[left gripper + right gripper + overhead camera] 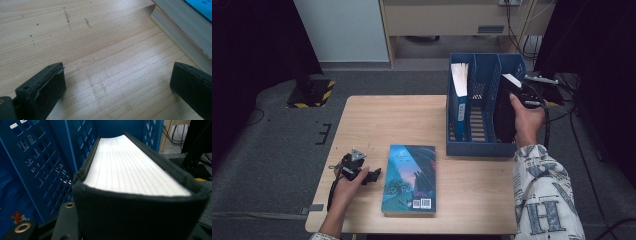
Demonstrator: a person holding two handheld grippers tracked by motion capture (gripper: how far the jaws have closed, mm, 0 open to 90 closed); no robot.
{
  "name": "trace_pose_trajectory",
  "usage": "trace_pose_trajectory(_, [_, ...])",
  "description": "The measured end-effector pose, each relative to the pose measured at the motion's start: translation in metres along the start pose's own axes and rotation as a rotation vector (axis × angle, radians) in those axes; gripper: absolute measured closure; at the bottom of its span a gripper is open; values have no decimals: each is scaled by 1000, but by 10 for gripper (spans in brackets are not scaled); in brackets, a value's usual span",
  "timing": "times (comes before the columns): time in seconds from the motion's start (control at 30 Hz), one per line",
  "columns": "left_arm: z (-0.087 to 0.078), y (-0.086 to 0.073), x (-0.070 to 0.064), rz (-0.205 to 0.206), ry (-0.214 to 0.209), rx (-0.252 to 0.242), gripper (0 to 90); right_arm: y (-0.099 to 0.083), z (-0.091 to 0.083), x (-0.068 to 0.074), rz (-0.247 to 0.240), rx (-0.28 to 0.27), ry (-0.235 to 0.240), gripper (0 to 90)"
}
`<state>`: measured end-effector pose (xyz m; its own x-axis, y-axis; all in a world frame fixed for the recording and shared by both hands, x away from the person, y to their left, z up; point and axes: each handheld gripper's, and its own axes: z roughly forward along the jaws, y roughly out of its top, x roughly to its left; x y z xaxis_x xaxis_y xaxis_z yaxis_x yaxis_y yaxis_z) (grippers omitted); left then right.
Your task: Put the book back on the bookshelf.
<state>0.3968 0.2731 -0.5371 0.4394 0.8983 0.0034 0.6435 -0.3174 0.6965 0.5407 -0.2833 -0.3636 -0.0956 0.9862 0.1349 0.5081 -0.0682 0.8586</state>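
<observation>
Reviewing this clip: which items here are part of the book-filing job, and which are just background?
In the job:
black book clamped in the right gripper, going into the blue file rack
blue-covered book flat on the table
left gripper, open beside it
book already standing in the rack

Background:
striped base on the floor
cables

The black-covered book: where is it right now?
In the high view, the black-covered book stands upright in the rightmost compartment of the blue file rack at the table's far right, gripped by the right claw.
</observation>
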Motion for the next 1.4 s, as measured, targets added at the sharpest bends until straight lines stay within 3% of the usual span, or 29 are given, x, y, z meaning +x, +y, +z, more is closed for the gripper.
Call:
trace_pose_trajectory(0.93, [0, 0, 0, 0, 0, 0, 0, -7, 12, -3, 38, 7, -21, 529])
trace_pose_trajectory(1.4, [1, 1, 0, 2, -2, -1, 0, -5, 14, 2, 15, 8, -33, 529])
